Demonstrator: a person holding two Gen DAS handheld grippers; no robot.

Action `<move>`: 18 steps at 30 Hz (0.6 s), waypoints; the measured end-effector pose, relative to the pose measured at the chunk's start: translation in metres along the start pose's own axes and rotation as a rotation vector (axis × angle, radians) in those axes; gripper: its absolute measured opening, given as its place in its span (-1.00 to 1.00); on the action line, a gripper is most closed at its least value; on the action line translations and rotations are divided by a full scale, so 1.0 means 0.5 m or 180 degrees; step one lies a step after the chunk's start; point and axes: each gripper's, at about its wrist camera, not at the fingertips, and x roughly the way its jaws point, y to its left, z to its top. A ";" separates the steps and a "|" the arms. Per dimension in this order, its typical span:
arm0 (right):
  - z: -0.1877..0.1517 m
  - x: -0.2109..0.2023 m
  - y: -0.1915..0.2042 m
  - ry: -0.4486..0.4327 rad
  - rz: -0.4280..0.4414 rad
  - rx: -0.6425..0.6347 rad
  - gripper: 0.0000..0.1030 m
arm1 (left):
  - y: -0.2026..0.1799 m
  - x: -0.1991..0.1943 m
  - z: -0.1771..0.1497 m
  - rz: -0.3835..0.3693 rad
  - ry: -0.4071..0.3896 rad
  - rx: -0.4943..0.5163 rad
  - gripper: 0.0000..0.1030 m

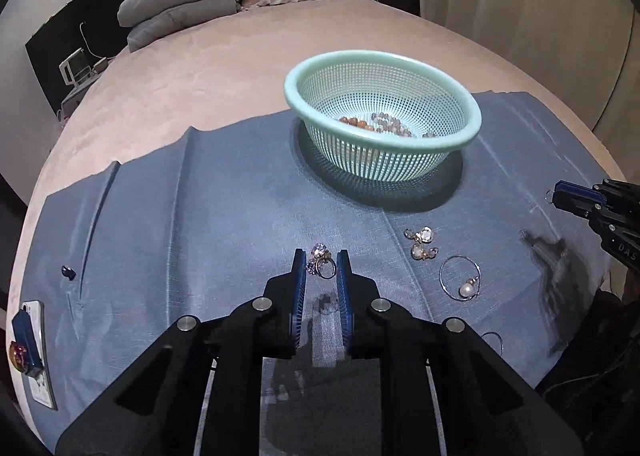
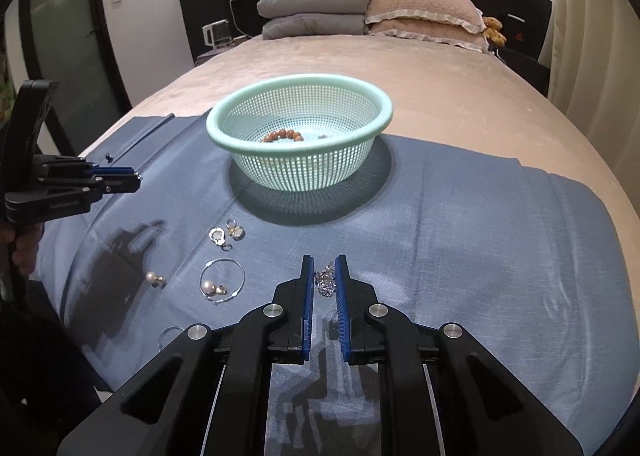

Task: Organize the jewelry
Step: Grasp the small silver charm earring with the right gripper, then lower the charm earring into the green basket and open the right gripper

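A mint green mesh basket (image 1: 474, 117) (image 2: 216, 135) stands on a blue cloth (image 1: 200, 223) (image 2: 480, 223) and holds bead bracelets (image 1: 360, 122) (image 2: 282, 134). My left gripper (image 1: 322, 258) holds a gemstone ring (image 1: 321, 259) between its fingertips, above the cloth. My right gripper (image 2: 323, 260) holds a sparkly crystal piece (image 2: 326, 280) the same way. In each view the other gripper (image 1: 558, 195) (image 2: 136, 177) shows raised. Small earrings (image 1: 422, 242) (image 2: 226, 234) and a hoop with a pearl (image 1: 460, 278) (image 2: 220, 280) lie on the cloth. A pearl earring (image 2: 154, 278) lies left.
The cloth lies on a beige bed (image 1: 200, 75) (image 2: 460, 95) with grey and pink pillows (image 2: 360, 11) at the headboard. A card with a blue clip (image 1: 30, 344) lies at the cloth's left edge. A small dark stud (image 1: 68, 272) sits nearby. A thin ring (image 1: 494, 340) (image 2: 170, 334) lies near the front.
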 end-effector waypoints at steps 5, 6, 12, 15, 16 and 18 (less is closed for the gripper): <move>0.039 -0.042 -0.009 -0.0197 -0.0025 -0.0062 -0.81 | 0.003 -0.044 0.059 0.0022 -0.0164 0.0073 -0.69; 0.049 -0.050 -0.011 -0.0244 -0.0034 -0.0075 -0.81 | 0.002 -0.050 0.071 0.0018 -0.0201 0.0092 -0.69; 0.111 -0.069 -0.026 -0.0439 -0.0066 -0.0108 -0.81 | -0.003 -0.062 0.145 -0.0055 -0.0378 0.0172 -0.69; 0.141 -0.063 -0.028 -0.0474 -0.0057 -0.0151 -0.81 | -0.012 -0.051 0.181 -0.0093 -0.0404 0.0235 -0.69; 0.152 -0.056 -0.028 -0.0478 -0.0051 -0.0165 -0.81 | -0.015 -0.044 0.191 -0.0102 -0.0402 0.0257 -0.69; 0.172 -0.042 -0.030 -0.0498 -0.0048 -0.0180 -0.81 | -0.019 -0.027 0.213 -0.0140 -0.0392 0.0296 -0.69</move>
